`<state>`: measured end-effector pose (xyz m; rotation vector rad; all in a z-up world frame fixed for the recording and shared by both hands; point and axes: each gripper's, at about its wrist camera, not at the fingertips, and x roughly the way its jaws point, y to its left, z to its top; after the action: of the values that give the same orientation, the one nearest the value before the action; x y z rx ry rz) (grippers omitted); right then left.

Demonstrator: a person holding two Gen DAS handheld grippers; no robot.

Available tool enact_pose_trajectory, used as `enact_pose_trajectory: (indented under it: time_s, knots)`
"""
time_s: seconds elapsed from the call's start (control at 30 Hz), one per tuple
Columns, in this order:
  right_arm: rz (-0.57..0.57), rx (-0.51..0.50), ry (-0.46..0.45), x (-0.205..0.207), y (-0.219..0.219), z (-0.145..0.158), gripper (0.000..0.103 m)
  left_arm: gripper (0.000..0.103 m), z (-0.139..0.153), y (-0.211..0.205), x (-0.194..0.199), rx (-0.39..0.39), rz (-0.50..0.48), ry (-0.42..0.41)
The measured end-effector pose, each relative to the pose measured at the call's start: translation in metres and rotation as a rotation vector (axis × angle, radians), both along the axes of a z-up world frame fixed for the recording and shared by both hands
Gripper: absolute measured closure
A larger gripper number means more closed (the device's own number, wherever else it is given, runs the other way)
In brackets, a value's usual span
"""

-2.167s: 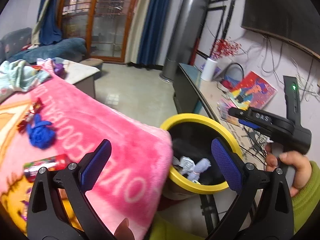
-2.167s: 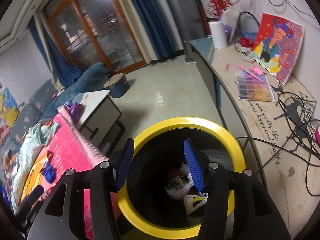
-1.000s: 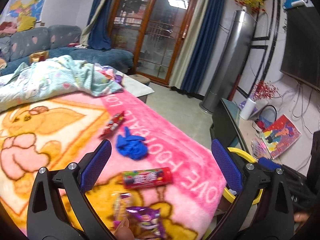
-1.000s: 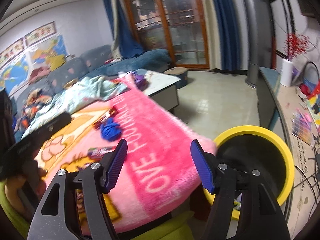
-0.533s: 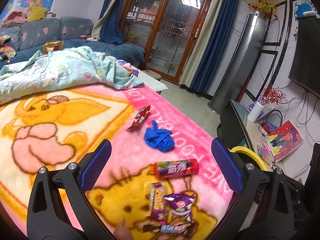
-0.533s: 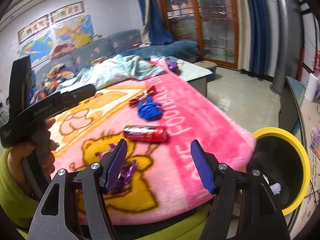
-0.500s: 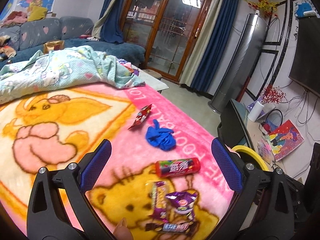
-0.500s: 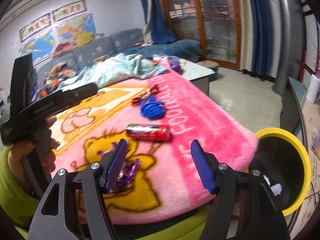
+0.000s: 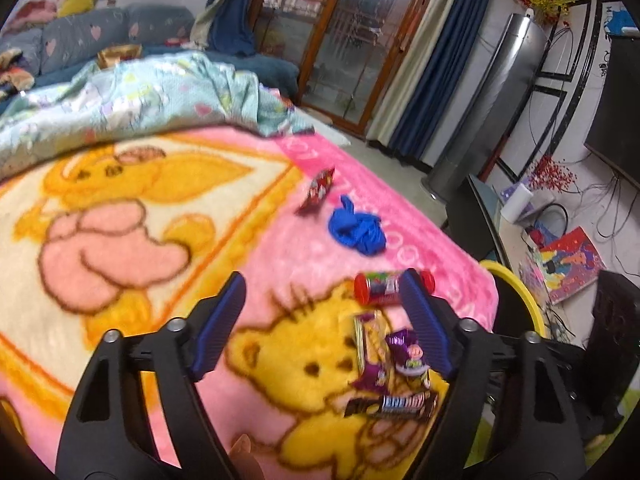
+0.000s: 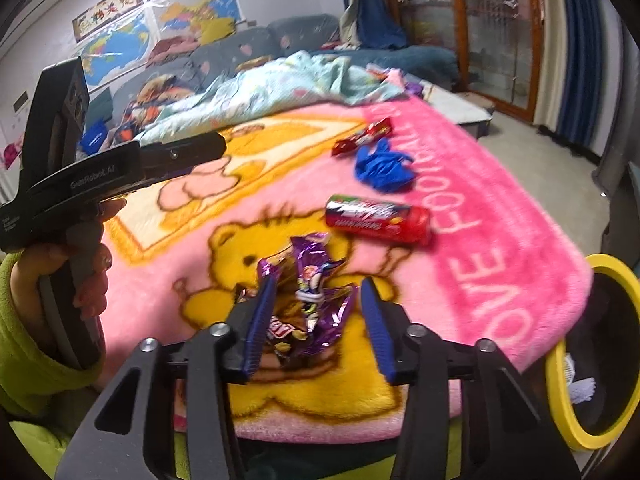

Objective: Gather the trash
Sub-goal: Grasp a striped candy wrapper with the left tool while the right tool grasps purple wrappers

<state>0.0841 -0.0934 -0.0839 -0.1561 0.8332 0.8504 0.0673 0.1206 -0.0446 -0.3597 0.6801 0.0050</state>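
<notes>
The right gripper (image 10: 316, 322) hovers with jaws released on either side of the purple wrappers (image 10: 310, 280), which lie on the pink blanket (image 10: 500, 240). The left gripper (image 9: 320, 320) is likewise released, holding nothing. A red candy tube (image 10: 378, 220), blue glove (image 10: 382, 166) and red wrapper (image 10: 362, 136) lie beyond. The yellow-rimmed bin (image 10: 600, 360) stands beside the blanket's edge.

Left gripper (image 9: 320, 320) jaws apart over wrappers (image 9: 390, 364).
</notes>
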Motion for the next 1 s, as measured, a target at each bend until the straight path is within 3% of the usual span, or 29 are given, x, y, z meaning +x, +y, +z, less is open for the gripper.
enact_pose_trajectory:
  time_s: [0.17,0.27,0.33,0.47,0.9,1.0]
  knots:
    - [0.002,-0.001,0.047,0.011,0.013,-0.012,0.069,0.049,-0.019,0.0,0.005,-0.071,-0.054,0.073]
    - [-0.006,-0.001,0.064,0.018,0.016,-0.018,0.074,0.05,-0.027,-0.004,0.006,-0.097,-0.082,0.098]
    - [-0.012,0.003,0.088,0.022,0.015,-0.022,0.085,0.052,-0.031,-0.007,0.007,-0.101,-0.095,0.11]
    - [-0.044,0.018,0.126,0.032,0.009,-0.029,0.092,0.057,-0.041,-0.016,0.011,-0.116,-0.128,0.139]
    - [-0.133,0.032,0.117,0.052,-0.019,-0.026,0.094,0.065,-0.062,-0.047,0.031,-0.105,-0.201,0.209]
    - [-0.149,0.04,0.117,0.056,-0.023,-0.024,0.094,0.071,-0.065,-0.052,0.037,-0.1,-0.204,0.226]
